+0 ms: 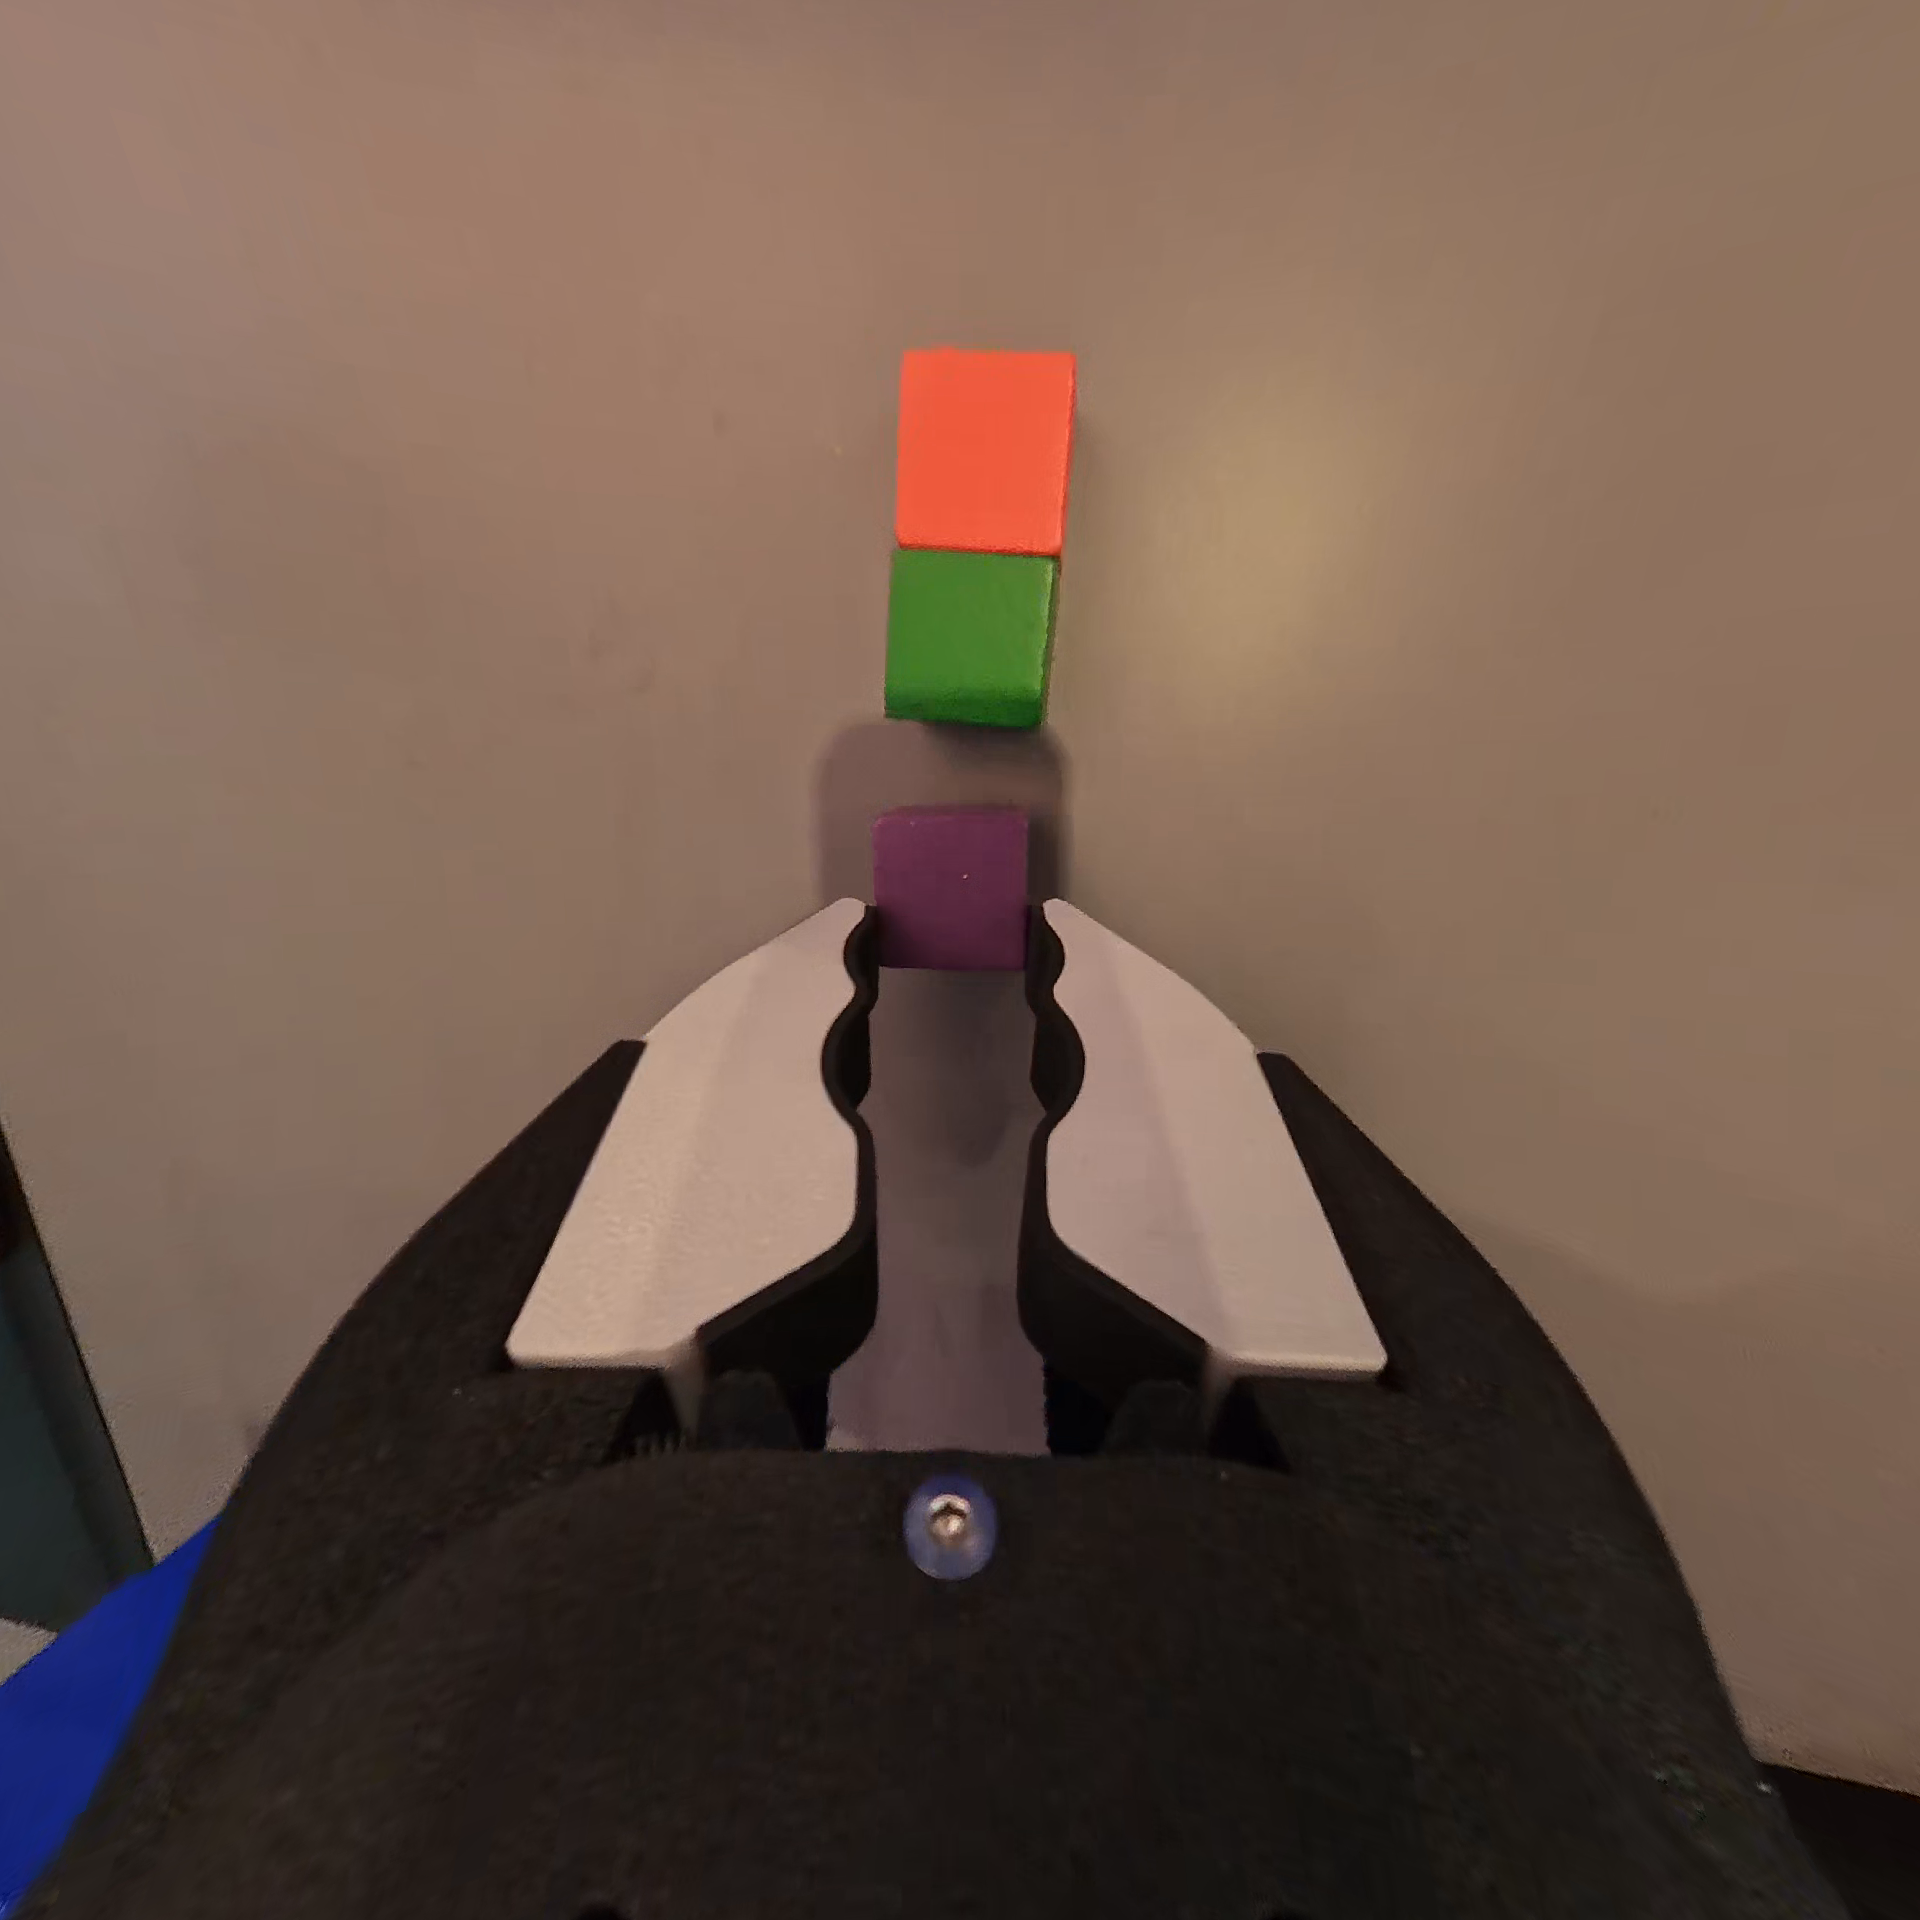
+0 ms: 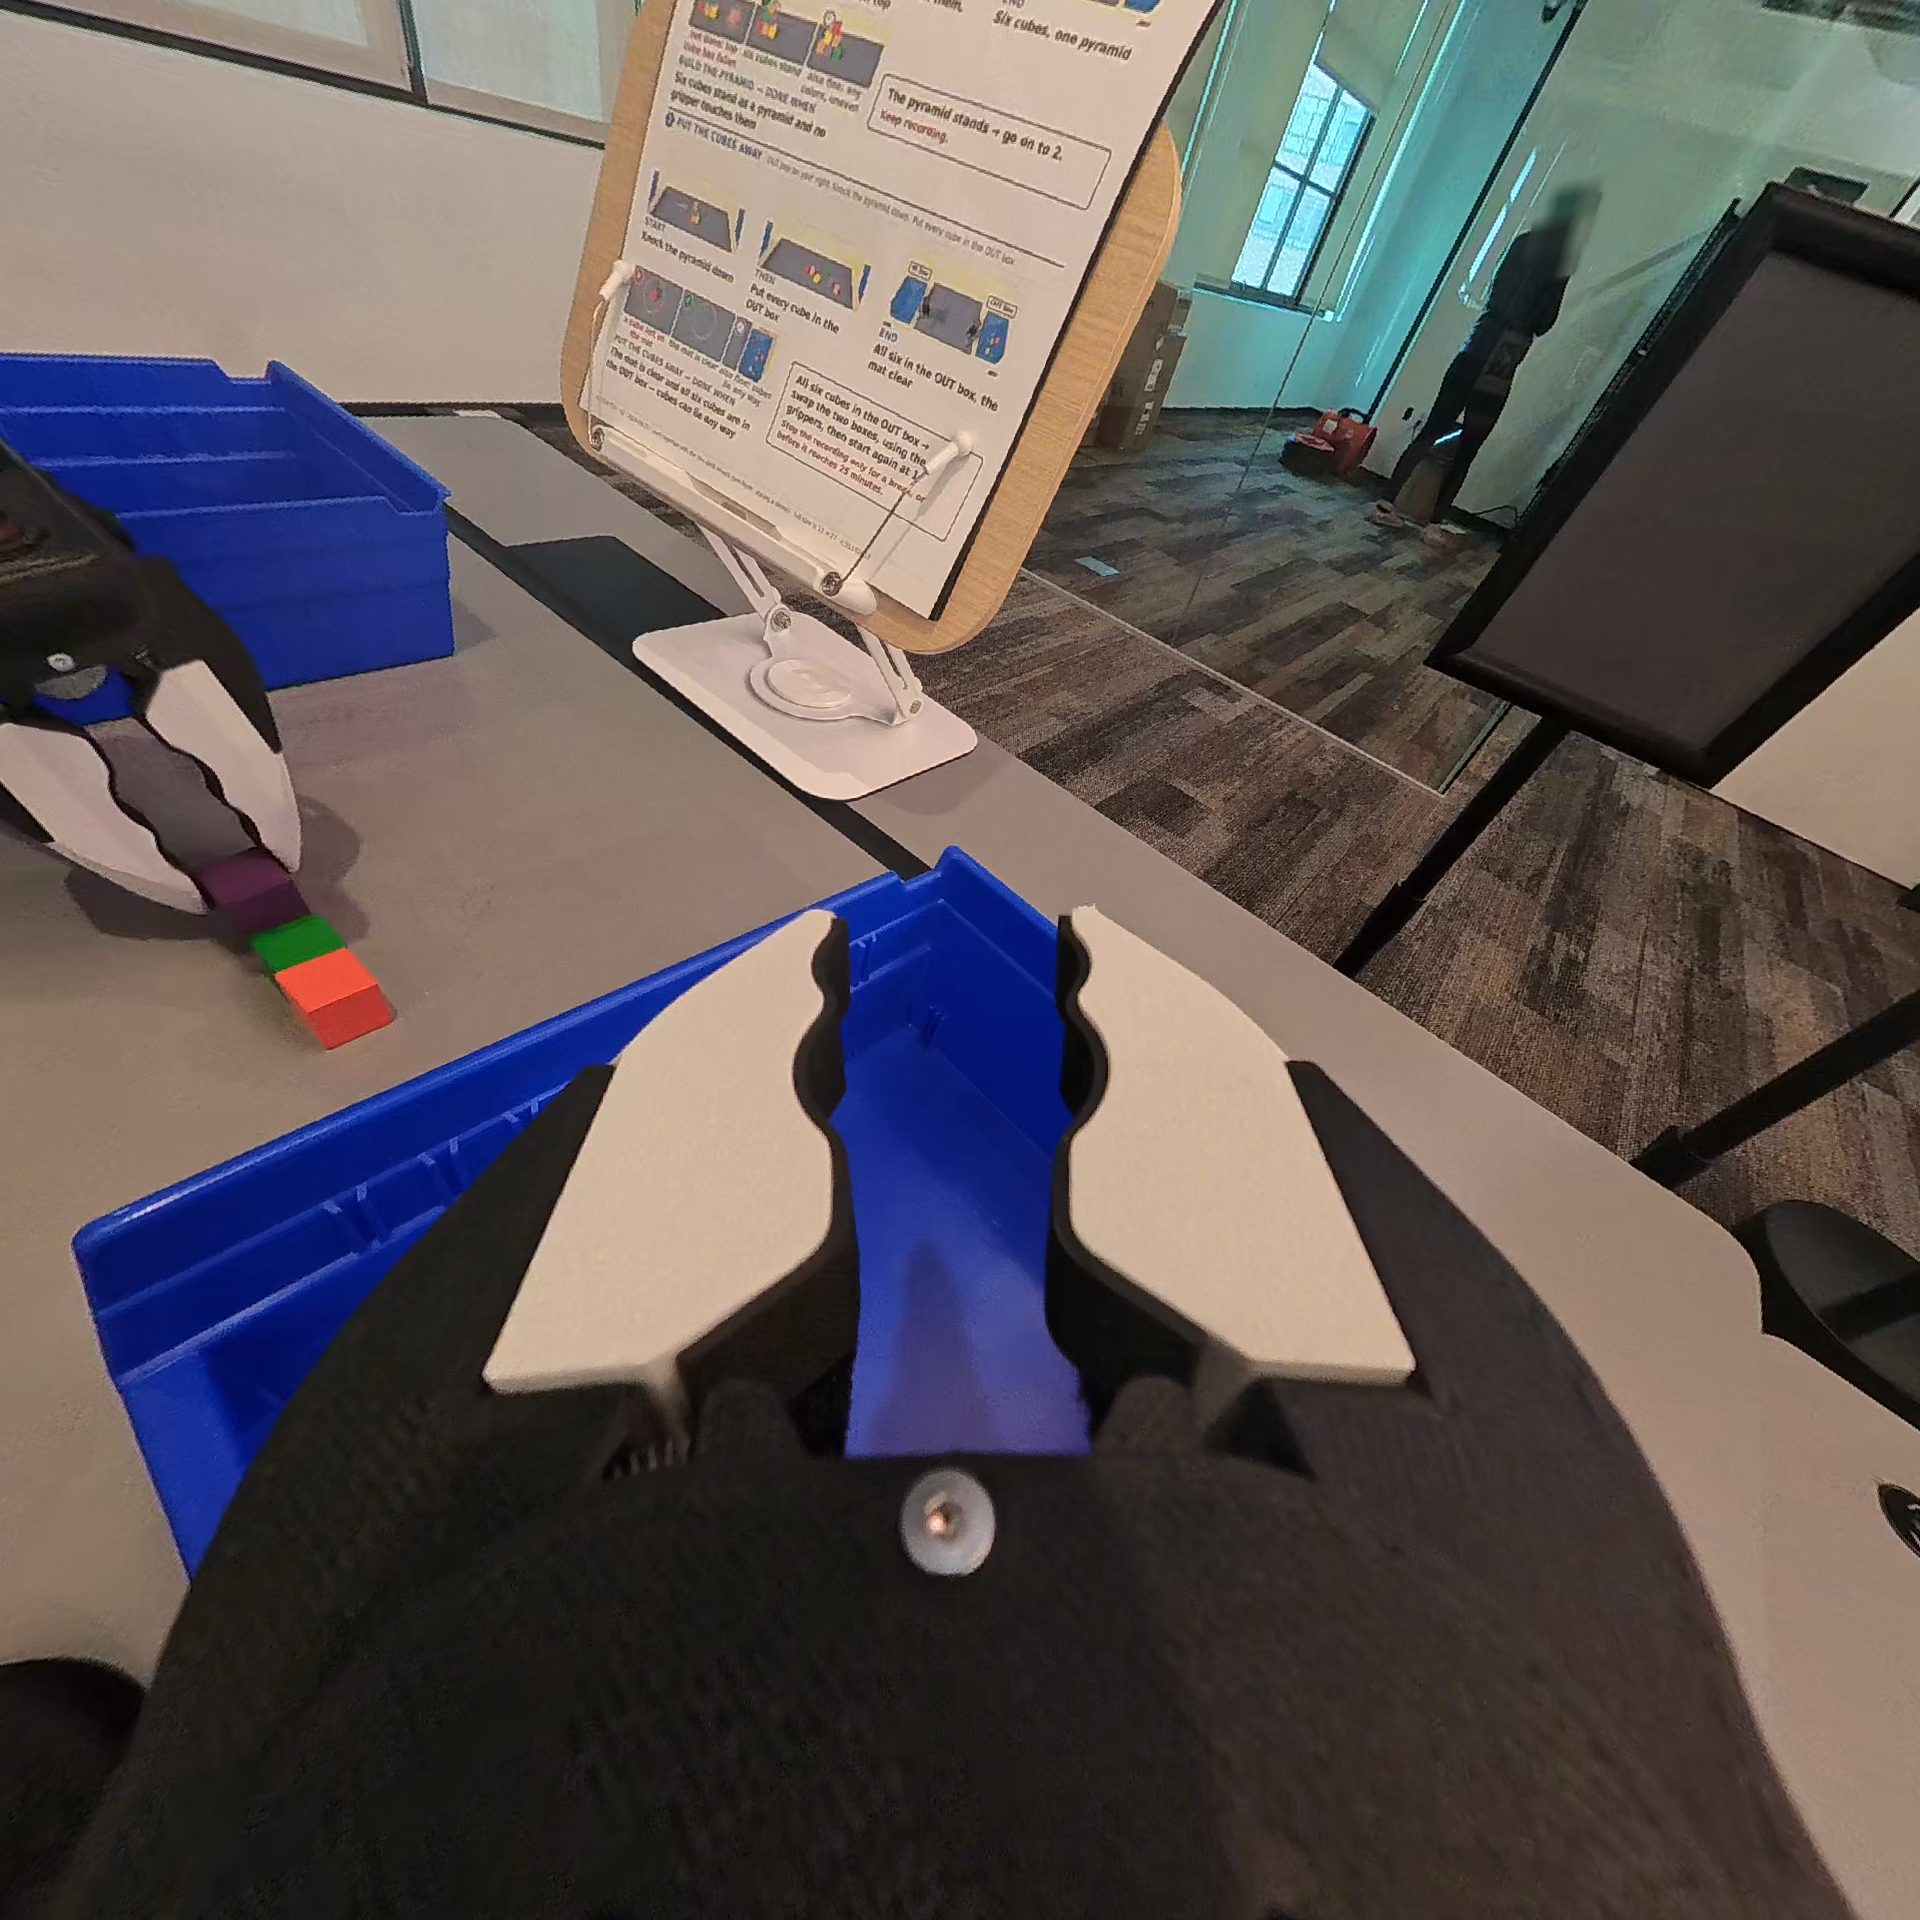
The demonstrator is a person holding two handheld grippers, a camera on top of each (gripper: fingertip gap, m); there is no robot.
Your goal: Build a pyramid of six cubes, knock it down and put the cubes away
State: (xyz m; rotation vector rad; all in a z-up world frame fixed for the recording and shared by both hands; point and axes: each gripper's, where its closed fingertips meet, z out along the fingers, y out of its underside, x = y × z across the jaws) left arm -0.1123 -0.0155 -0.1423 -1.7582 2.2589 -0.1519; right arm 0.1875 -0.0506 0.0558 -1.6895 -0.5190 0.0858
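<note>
The left hand-held gripper is clamped on a purple cube, with the fingertips pinching its two sides. It's pointing down at the grey worktop. From the right wrist view the purple cube looks like it's sitting on or right at the surface, hard to say if it's actually touching down.

Just past the purple one there's a green cube and then an orange cube, both flat on the worktop and pressed against each other in a line. The purple cube lines up with them, and there's a small gap to the green one in the left wrist view.

The right hand-held gripper is spread apart with nothing between its fingers, hanging over a blue bin at the near edge of the worktop. The bit of the bin's inside I can see shows no cubes, but the gripper blocks a lot of it.

Further out there's a second blue bin behind the left gripper, and a printed instruction sheet propped on a white stand at the far edge of the worktop. Way in the background a person is standing behind a glass wall.
</note>
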